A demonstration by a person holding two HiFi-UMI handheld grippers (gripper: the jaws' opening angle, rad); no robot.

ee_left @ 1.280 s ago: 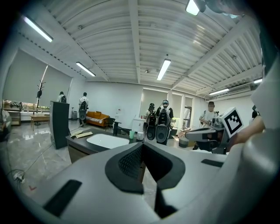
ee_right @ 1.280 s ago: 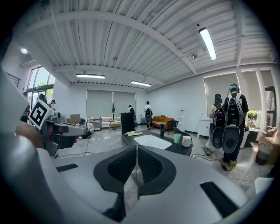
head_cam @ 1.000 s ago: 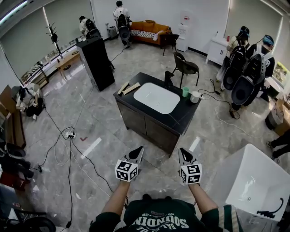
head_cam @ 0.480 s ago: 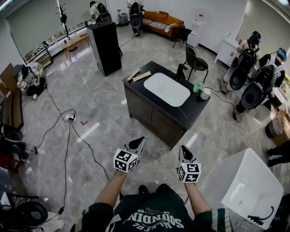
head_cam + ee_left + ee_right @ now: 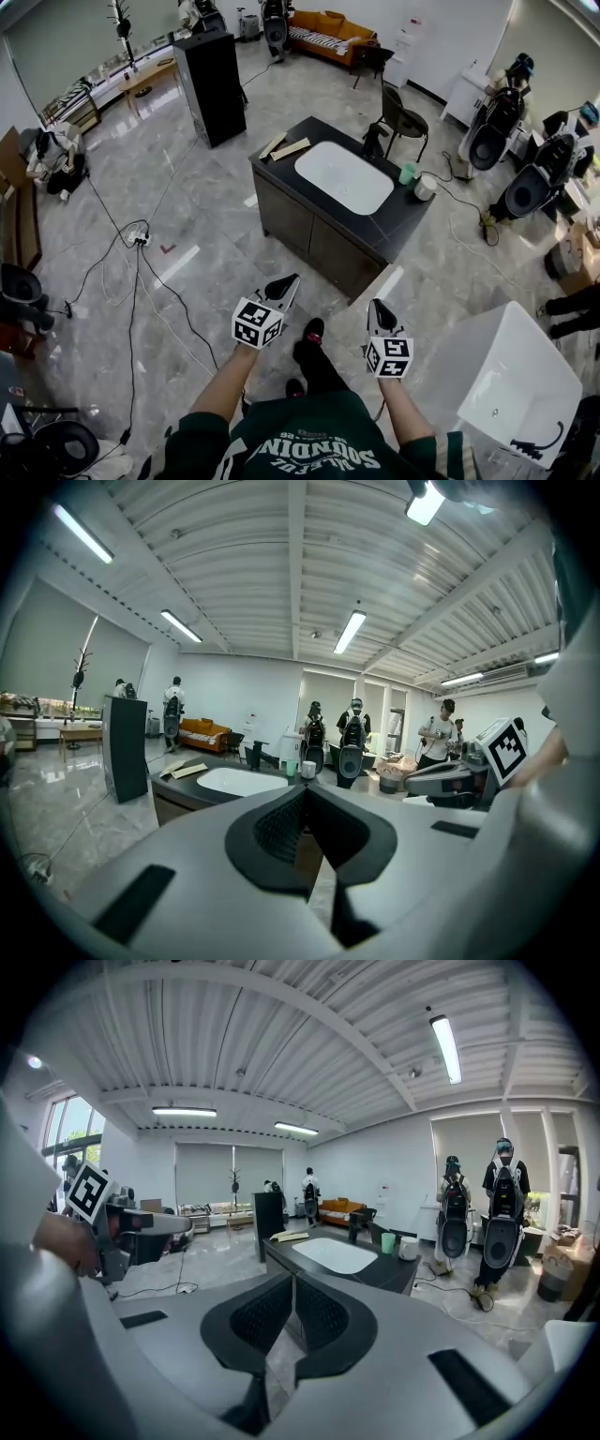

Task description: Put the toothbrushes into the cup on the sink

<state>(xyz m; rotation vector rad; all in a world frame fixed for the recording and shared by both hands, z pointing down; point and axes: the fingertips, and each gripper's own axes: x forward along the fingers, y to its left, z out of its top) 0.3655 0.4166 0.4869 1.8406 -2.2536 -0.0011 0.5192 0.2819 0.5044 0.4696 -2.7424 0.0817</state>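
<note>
The black sink counter (image 5: 281,202) with its white basin (image 5: 344,176) stands a few steps ahead on the floor. A green cup (image 5: 407,173) and a white cup (image 5: 425,188) sit on its right end, beside a black faucet (image 5: 378,141). Two pale flat pieces (image 5: 284,147) lie at its far left corner; they are too small to tell as toothbrushes. My left gripper (image 5: 286,284) and right gripper (image 5: 378,314) are held in front of me over the floor, well short of the counter. Both are shut with nothing between the jaws. The green cup (image 5: 388,1242) also shows in the right gripper view.
A tall black cabinet (image 5: 211,89) stands left of the counter. Cables and a power strip (image 5: 141,239) lie on the floor to the left. A white tub (image 5: 520,384) sits at my right. A chair (image 5: 403,117) and several people with backpacks (image 5: 492,136) are behind the counter.
I have walked closer to the sink counter, which now sits lower and larger in the head view. A foot now shows between the grippers. Both grippers stay shut and empty.
</note>
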